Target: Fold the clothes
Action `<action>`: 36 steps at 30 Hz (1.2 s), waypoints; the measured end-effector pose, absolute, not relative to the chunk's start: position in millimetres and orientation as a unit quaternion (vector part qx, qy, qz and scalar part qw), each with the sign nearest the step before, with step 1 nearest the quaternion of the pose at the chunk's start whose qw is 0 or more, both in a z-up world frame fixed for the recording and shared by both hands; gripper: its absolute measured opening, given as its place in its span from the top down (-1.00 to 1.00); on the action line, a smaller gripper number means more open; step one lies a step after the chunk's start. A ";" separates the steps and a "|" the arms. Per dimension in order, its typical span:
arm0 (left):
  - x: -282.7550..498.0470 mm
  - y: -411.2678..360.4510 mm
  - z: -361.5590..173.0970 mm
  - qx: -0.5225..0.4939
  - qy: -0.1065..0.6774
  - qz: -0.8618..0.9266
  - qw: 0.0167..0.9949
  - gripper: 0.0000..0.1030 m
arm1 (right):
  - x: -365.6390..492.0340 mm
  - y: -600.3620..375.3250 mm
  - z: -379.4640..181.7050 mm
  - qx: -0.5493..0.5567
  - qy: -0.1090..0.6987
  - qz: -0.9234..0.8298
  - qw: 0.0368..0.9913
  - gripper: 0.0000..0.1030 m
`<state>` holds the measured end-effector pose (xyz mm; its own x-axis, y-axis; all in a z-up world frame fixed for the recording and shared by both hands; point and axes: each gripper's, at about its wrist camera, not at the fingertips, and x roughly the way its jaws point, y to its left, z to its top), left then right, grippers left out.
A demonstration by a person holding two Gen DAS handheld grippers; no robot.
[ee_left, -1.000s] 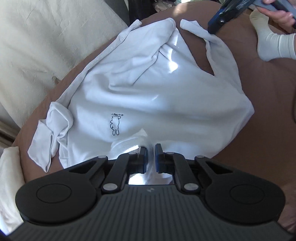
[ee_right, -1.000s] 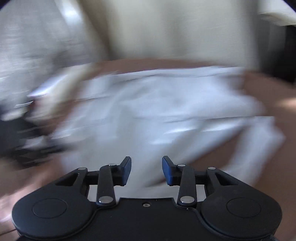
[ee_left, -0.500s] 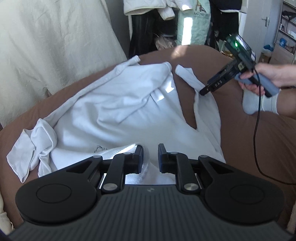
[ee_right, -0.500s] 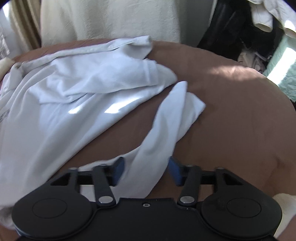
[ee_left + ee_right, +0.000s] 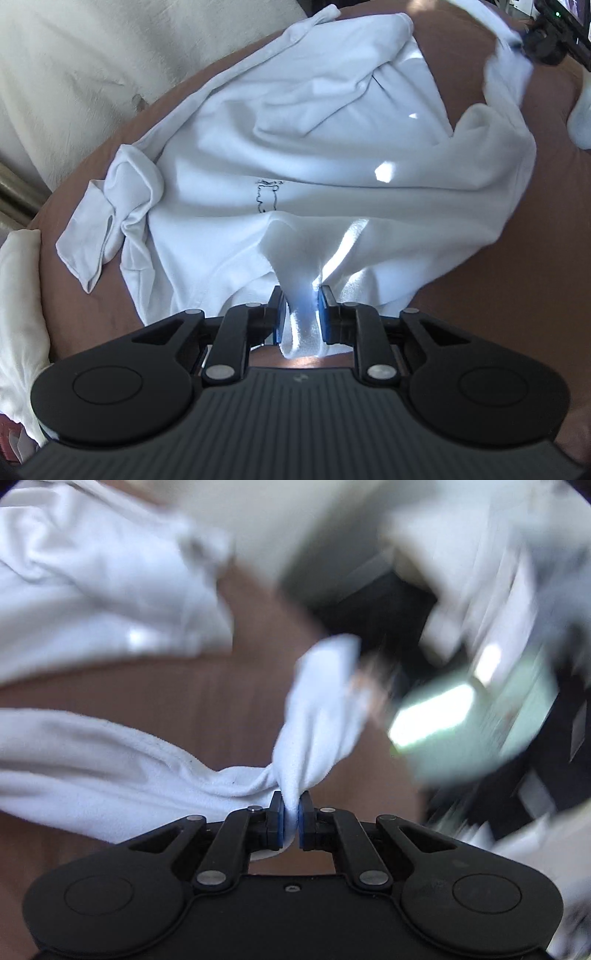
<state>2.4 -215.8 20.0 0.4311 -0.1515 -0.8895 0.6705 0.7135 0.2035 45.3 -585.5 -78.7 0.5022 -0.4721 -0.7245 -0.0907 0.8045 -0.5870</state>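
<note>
Both grippers pinch the white sweatshirt (image 5: pixel 332 177).
Left gripper (image 5: pixel 299 314) clamps a bunched fold at its near edge; right gripper (image 5: pixel 290 821) grips a sleeve (image 5: pixel 314 716) lifted above the brown bed (image 5: pixel 517 295).

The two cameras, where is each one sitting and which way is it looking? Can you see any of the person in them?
Left wrist view: sits on the left gripper, looks along its fingers over the white shirt on the brown surface; the right gripper shows far off; a white sock at the edge.
Right wrist view: sits on the right gripper, looks along its fingers at a pinched sleeve; blurred, no body part seen.
Both share the same shirt, and each gripper is shut on it.
</note>
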 end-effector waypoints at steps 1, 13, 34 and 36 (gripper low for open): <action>2.6 -214.6 21.2 0.277 0.465 -0.255 0.801 0.66 | 45.0 -595.0 -78.0 -0.259 0.493 -0.121 0.821 0.84; 14.3 -191.8 80.2 0.216 0.336 -0.218 0.890 0.59 | 35.5 -610.5 -24.8 -0.118 0.368 -0.132 0.913 -0.27; -37.3 -269.1 109.9 0.353 0.423 -0.217 0.806 0.11 | 41.9 -567.7 91.5 -0.050 0.441 0.083 0.892 -0.31; -48.0 -271.1 124.2 0.387 0.403 -0.204 0.804 0.11 | 34.0 -577.5 113.4 -0.027 0.444 0.075 0.893 -0.31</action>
